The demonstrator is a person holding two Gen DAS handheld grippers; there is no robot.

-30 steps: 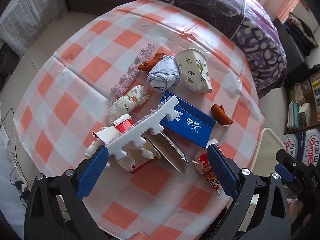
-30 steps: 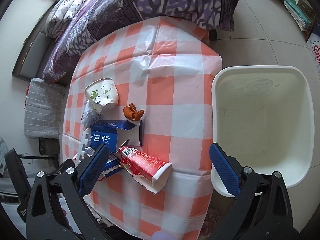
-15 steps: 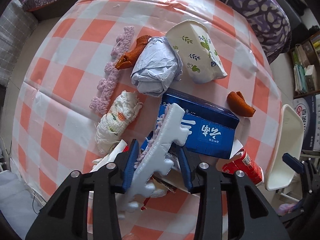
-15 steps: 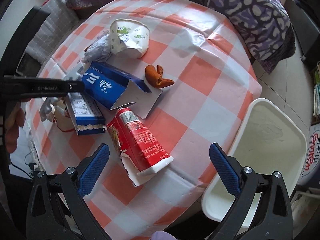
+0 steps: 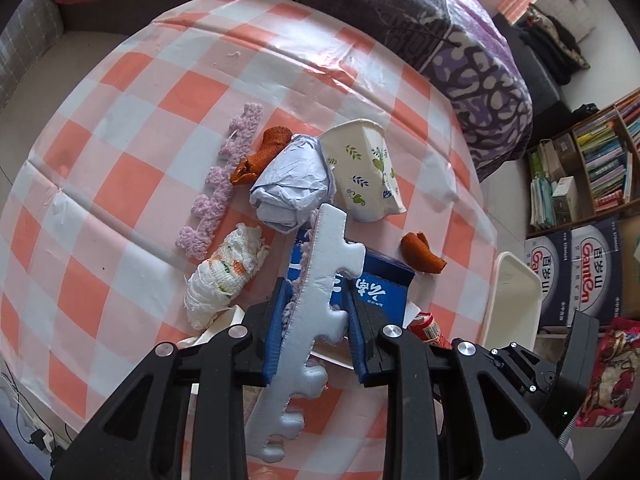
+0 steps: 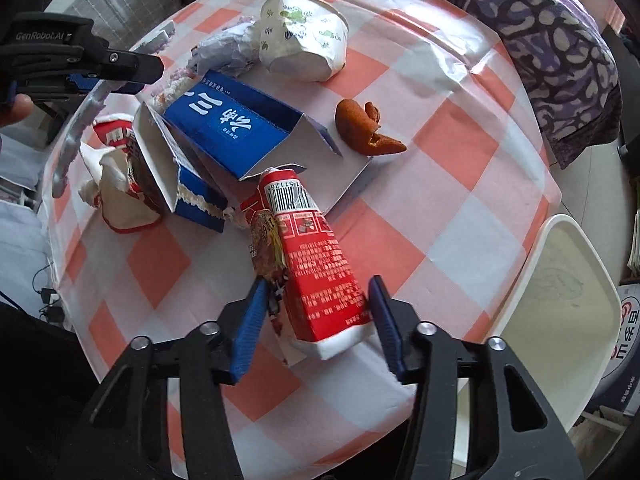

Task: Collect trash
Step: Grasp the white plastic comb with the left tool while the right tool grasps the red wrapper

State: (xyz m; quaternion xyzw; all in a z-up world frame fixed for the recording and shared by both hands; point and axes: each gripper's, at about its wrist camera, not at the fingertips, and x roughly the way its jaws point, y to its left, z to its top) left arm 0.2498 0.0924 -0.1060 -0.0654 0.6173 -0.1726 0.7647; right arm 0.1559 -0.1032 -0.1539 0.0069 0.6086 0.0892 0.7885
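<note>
My left gripper [image 5: 316, 328] is shut on a long notched white foam strip [image 5: 320, 280] with purple fuzz on one side, held above the table. My right gripper [image 6: 318, 316] is open, its fingers either side of a flattened red carton [image 6: 320, 264] lying on the checked tablecloth, with a snack wrapper [image 6: 266, 240] beside it. Other trash: a blue box [image 6: 232, 128], a paper cup [image 5: 364, 168], a crumpled grey bag [image 5: 292, 184], orange peels [image 6: 366, 128], a purple fuzzy strip [image 5: 224, 180], a wadded tissue [image 5: 220, 280].
A white bin [image 6: 568, 300] stands off the table's right edge; it also shows in the left wrist view [image 5: 512, 300]. A bed with a purple cover [image 5: 420, 12] lies behind the table. Bookshelf and boxes [image 5: 580, 272] stand at the right.
My left gripper closed on the foam strip and lifted it. My right gripper swung from over the bin to the red carton and narrowed around it.
</note>
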